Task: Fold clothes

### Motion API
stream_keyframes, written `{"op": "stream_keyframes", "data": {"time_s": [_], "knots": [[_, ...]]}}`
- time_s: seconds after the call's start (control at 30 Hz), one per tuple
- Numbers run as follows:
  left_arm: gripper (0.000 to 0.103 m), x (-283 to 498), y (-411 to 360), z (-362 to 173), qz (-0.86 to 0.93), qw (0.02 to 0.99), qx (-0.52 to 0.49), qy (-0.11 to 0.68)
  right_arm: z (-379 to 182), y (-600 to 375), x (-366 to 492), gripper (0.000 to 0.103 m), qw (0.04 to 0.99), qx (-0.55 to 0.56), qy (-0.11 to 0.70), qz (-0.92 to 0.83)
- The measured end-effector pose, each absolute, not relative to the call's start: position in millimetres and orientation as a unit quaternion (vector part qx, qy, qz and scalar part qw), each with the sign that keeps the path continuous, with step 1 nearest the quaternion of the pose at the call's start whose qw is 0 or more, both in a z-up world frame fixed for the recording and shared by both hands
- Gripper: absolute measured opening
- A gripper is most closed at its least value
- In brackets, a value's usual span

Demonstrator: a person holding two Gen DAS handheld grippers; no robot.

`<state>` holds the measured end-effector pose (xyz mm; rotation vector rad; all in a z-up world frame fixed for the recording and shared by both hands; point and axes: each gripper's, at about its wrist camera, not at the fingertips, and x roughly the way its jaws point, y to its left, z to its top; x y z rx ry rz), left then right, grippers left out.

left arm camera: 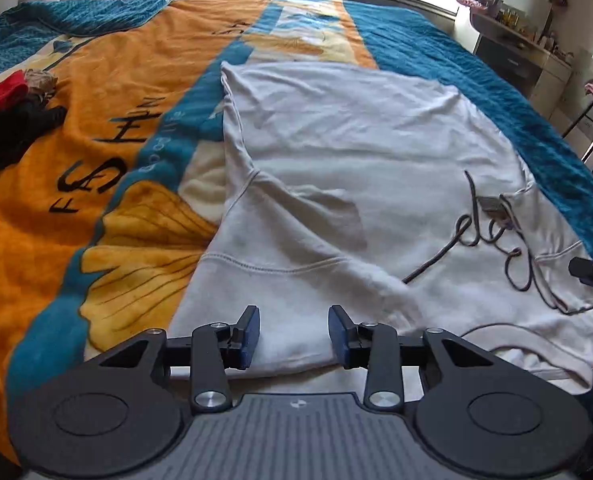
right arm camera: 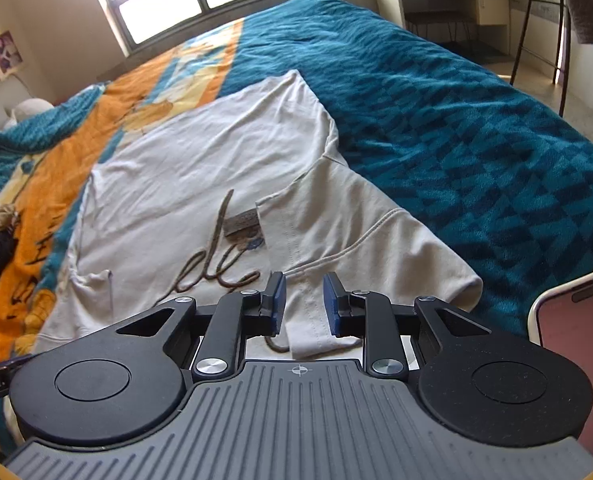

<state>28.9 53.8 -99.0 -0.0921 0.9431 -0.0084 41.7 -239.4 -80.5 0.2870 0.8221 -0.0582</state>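
Observation:
A cream T-shirt (left arm camera: pixel 336 152) with dark script lettering lies spread on the bed, both sleeves folded in over the body. My left gripper (left arm camera: pixel 294 336) hovers over the near left edge of the shirt, jaws apart, cloth showing below the gap and no pad pressing on it. In the right wrist view the same T-shirt (right arm camera: pixel 200 152) fills the middle. My right gripper (right arm camera: pixel 304 304) is over the folded right sleeve near the collar, jaws apart with a strip of fabric lying between them, untouched by the pads. A tip of the right gripper's fingers (left arm camera: pixel 590 270) shows at the left view's right edge.
The bed carries an orange and teal blanket (left arm camera: pixel 108 152). A pile of red and black clothes (left arm camera: pixel 8 116) lies at its left side. A pink phone (right arm camera: pixel 576 344) stands at the right gripper's side. A desk (left arm camera: pixel 516 44) and a stool (right arm camera: pixel 552 20) stand beyond the bed.

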Motion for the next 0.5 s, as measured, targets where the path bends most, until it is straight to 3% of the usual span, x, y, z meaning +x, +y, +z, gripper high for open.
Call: {"op": "stream_keyframes", "data": {"time_s": [0.27,0.37,0.5], "knots": [[0.034,-19.6,43.4,-89.4,-0.086,0.874,-0.009,0.478,-95.5,-235.6,21.7,0.032,0.874,0.132,0.468,-0.008],[0.035,-40.9,52.3,-76.0,-0.111,0.871,-0.035,0.478,-80.9,-236.3,1.3,0.033,0.872,0.142,0.469,0.011],[0.036,-55.9,72.7,-62.5,-0.100,0.875,-0.096,0.463,-55.7,-241.0,-18.3,0.043,0.881,0.170,0.440,0.034]]}}
